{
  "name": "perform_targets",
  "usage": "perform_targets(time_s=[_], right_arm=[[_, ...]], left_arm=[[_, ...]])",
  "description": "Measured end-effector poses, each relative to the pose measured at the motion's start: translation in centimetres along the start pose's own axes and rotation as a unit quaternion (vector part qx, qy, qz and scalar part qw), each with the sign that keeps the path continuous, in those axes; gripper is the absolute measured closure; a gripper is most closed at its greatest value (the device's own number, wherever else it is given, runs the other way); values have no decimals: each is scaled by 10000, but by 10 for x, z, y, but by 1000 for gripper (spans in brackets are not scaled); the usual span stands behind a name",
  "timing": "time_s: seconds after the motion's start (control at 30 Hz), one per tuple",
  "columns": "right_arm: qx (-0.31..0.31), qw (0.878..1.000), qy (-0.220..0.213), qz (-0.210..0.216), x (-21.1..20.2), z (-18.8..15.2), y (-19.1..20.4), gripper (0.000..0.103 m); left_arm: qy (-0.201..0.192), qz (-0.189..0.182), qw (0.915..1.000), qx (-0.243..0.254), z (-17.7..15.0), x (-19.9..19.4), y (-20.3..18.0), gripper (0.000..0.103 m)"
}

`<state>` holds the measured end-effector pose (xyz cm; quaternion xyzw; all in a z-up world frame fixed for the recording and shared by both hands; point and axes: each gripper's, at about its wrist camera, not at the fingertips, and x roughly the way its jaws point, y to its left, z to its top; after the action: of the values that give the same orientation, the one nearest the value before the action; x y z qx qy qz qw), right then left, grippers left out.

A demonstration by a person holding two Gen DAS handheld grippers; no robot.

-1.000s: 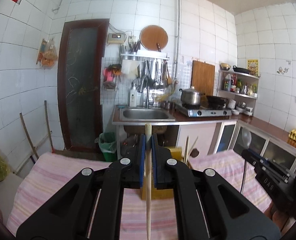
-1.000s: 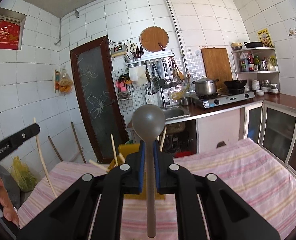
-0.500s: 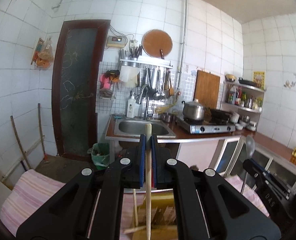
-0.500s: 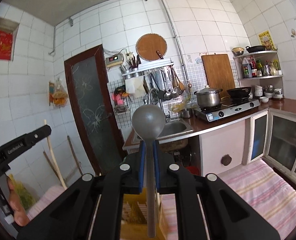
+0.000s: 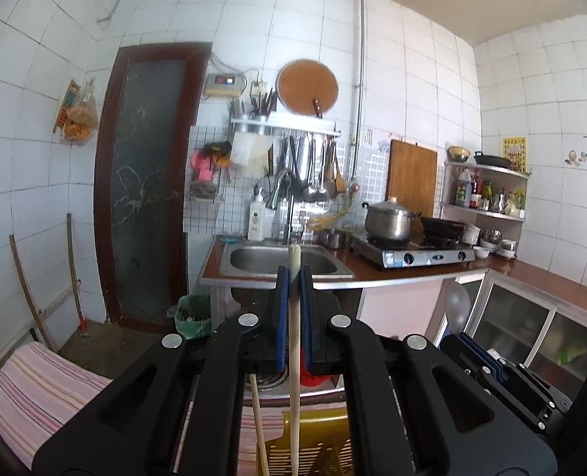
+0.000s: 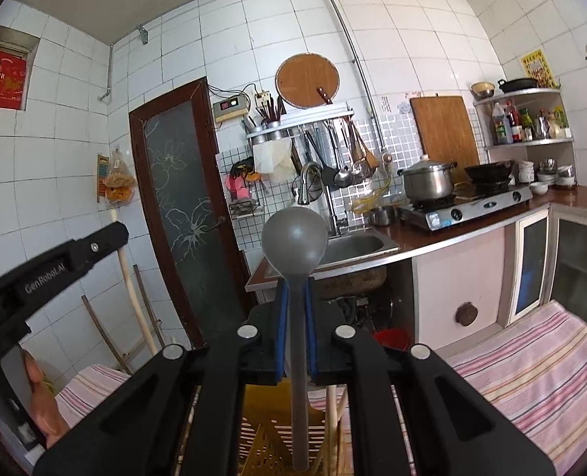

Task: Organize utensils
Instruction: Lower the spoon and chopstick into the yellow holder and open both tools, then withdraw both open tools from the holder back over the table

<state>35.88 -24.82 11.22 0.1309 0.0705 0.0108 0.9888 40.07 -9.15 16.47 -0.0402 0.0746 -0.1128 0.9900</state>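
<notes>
My left gripper (image 5: 293, 277) pinches a stick (image 5: 293, 357) upright over the slotted basket (image 5: 313, 444); a second stick (image 5: 258, 424) stands just left. My right gripper (image 6: 294, 289), to the right, grips a spoon (image 6: 295, 238) upright above the same basket (image 6: 269, 444).

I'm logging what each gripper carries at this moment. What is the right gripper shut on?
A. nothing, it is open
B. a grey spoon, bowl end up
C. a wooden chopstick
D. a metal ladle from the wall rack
B: the right gripper is shut on the handle of the grey spoon, whose round bowl stands above the fingertips.
</notes>
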Motion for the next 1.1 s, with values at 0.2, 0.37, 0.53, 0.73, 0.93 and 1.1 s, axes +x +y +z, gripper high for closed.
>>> perform_targets(time_s=[0.2,0.37,0.53,0.73,0.93,1.1], right_arm=[[-60,10000,-5,-57,10,-18,0,94],[-356,9992,105,-144,11,-33,2,93],[-380,9983,355,-252,-13,-31,-6,92],[-488,9965,560,-385,-63,-16,-12,50],[-610,9943,798,-355,-116,-13,-7,33],[-552,9930,970,-385,-156,-26,-6,24]], left_arm=[[182,84,9998,15,-24,16,7,98],[303,163,9994,88,-31,12,7,98],[402,393,9982,193,-30,-13,13,63],[797,576,9952,7,-28,-60,37,29],[1034,734,9919,-118,-37,-127,59,8],[1167,827,9897,65,-57,-176,59,5]])
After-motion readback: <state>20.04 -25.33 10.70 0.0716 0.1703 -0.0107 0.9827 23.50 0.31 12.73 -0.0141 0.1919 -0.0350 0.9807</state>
